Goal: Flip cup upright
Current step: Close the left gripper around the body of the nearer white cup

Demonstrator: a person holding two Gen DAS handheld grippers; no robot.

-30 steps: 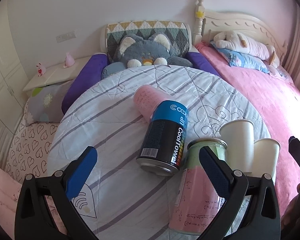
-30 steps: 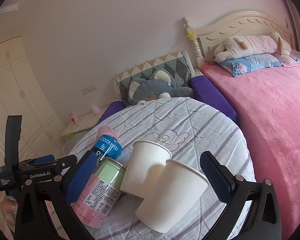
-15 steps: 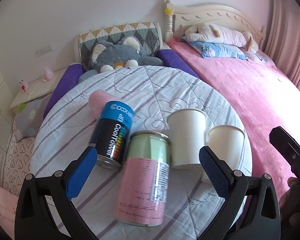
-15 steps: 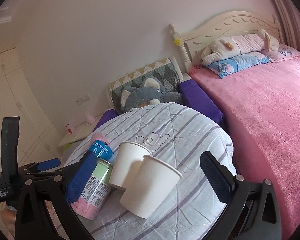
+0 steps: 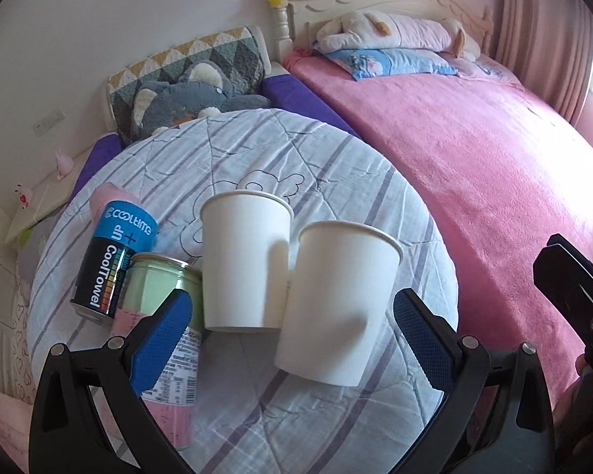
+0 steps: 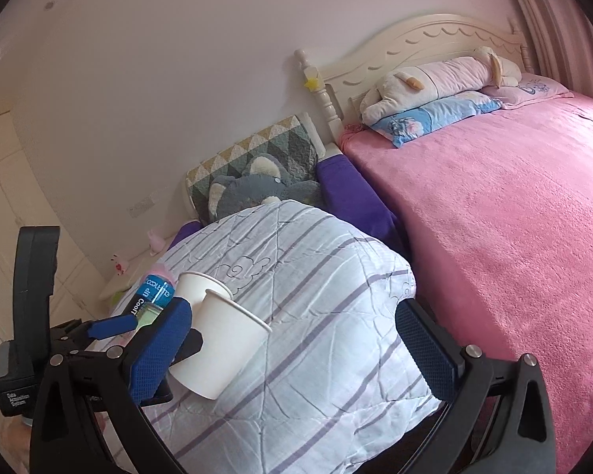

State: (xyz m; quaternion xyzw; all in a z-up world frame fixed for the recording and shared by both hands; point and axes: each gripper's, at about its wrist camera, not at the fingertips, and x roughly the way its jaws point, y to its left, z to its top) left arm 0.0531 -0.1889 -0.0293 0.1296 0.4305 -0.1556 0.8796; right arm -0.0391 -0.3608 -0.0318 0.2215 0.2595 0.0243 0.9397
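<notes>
A pink bed (image 5: 474, 150) lay beside a striped quilt (image 5: 336, 181) that carried two white paper cups, a CoolTowel can (image 5: 112, 264) and a green-and-pink can (image 5: 166, 316), all lying on their sides. The near paper cup (image 5: 338, 304) lay touching the far paper cup (image 5: 245, 264), mouths pointing toward the headboard, and sat between the wide-spread fingers of the left gripper (image 5: 292, 335), which held nothing. The right gripper (image 6: 294, 349) was likewise spread wide and empty over the quilt's edge, its left finger (image 6: 160, 349) just in front of the near cup.
</notes>
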